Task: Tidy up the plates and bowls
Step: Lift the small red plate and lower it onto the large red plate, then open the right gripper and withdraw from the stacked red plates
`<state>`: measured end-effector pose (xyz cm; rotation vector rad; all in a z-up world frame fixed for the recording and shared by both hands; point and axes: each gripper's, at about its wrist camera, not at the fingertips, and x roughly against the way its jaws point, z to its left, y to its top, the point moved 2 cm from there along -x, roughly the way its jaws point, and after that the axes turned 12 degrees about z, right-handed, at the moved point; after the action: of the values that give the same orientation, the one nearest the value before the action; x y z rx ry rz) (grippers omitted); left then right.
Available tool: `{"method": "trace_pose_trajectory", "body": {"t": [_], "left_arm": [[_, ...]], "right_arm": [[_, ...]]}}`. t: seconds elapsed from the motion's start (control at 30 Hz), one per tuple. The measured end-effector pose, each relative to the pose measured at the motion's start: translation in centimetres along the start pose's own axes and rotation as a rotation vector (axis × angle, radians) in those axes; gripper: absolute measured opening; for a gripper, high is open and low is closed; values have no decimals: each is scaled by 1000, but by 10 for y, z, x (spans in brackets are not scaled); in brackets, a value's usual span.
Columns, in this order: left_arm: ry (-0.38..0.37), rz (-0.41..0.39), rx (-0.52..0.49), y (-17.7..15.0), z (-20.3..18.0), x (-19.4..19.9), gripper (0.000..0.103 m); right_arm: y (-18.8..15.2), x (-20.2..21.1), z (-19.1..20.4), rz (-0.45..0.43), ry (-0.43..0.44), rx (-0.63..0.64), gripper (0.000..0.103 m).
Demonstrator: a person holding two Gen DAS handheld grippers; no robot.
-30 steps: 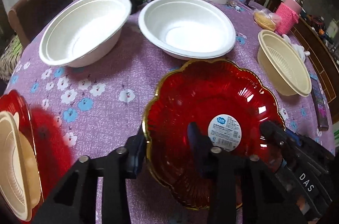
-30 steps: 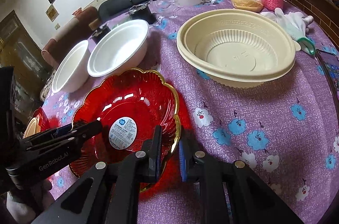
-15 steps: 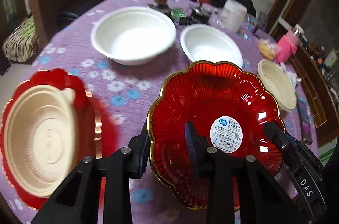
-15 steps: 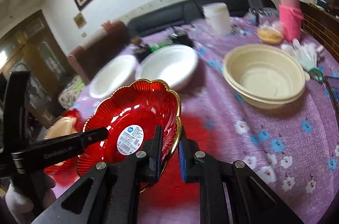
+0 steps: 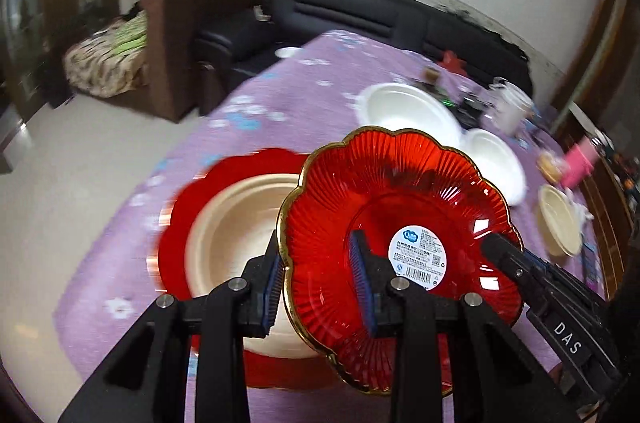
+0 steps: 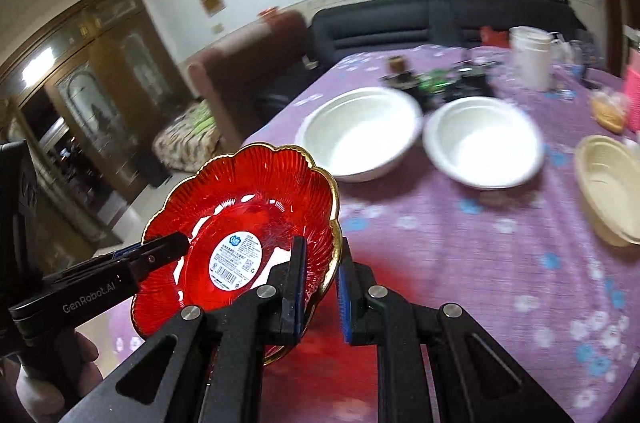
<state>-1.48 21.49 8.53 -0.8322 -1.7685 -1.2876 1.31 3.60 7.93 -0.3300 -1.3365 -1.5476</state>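
Observation:
A red scalloped plate with a gold rim and a white sticker [image 5: 400,223] [image 6: 240,223] is held in the air by both grippers. My left gripper [image 5: 320,279] is shut on its left rim. My right gripper [image 6: 322,275] is shut on its right rim. Below and left lies a second red plate [image 5: 176,223] with a cream bowl [image 5: 236,223] in it. Two white bowls [image 6: 360,135] [image 6: 484,139] and another cream bowl [image 6: 612,183] stand farther on the purple floral tablecloth [image 6: 460,243].
A white jar [image 6: 530,57], a pink knitted bottle cover [image 5: 580,163], a bag of food [image 6: 608,111] and small dark items [image 6: 440,83] crowd the table's far side. A black sofa [image 5: 360,11] and a brown armchair [image 5: 192,23] stand beyond the table.
Both grippers have carried the red plate up and to the left. It now hangs beside and partly over the second red plate with the cream bowl. The white bowls have receded.

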Motion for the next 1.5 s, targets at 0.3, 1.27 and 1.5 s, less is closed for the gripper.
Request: {"method": "trace_pose_trajectory", "body": {"t": [0.3, 1.27, 1.5], "left_arm": [[66, 67, 81, -2, 54, -27, 31], [-86, -90, 169, -47, 55, 42, 74], [-100, -99, 128, -50, 18, 47, 74]], "right_arm": [[4, -61, 45, 107, -9, 73, 16], [-5, 3, -12, -163, -196, 31, 60], [-19, 22, -52, -184, -212, -41, 60]]}}
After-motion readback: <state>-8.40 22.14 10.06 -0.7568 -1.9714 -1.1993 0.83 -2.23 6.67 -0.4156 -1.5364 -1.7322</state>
